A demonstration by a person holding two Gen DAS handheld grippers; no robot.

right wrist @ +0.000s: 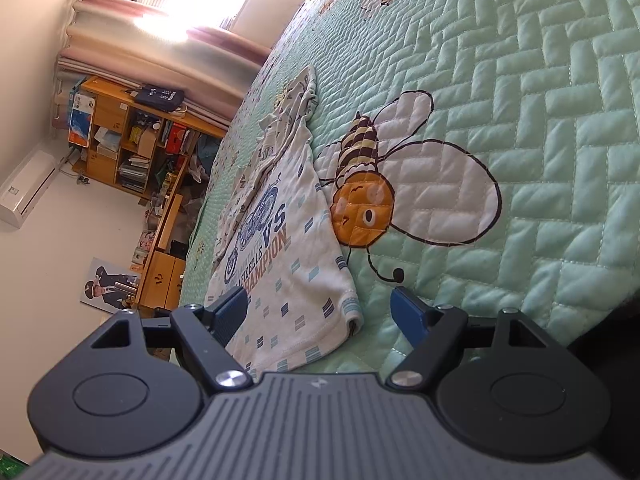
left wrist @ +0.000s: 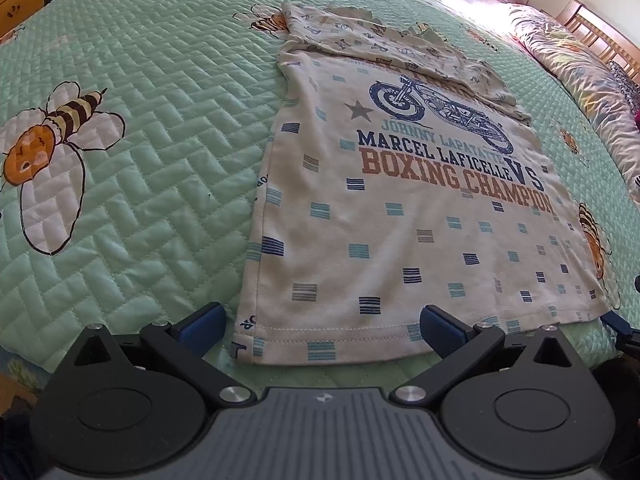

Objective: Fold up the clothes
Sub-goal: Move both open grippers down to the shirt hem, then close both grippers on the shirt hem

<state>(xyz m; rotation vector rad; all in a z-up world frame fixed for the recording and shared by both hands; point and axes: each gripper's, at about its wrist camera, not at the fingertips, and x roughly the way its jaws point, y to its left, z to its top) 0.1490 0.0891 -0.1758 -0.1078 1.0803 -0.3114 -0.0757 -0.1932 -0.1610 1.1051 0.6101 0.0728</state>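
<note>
A white T-shirt (left wrist: 400, 216) with a blue motorbike print and the words "BOXING CHAMPION" lies flat on the green quilted bedspread (left wrist: 160, 140), hem towards me. Its top part (left wrist: 380, 44) is folded over and shows a letter-patterned inside. My left gripper (left wrist: 322, 328) stands open over the hem's left corner, and its blue pads (left wrist: 204, 324) touch no cloth. In the right wrist view the same shirt (right wrist: 280, 264) runs away from me. My right gripper (right wrist: 320, 316) is open around the hem's other corner, without pressing on it.
Bee pictures (left wrist: 52, 152) dot the bedspread. A crumpled floral duvet (left wrist: 580, 80) lies along the far right of the bed by a wooden headboard (left wrist: 600, 32). Wooden shelves (right wrist: 132, 140) full of things stand beyond the bed. The bed's near edge is just below both grippers.
</note>
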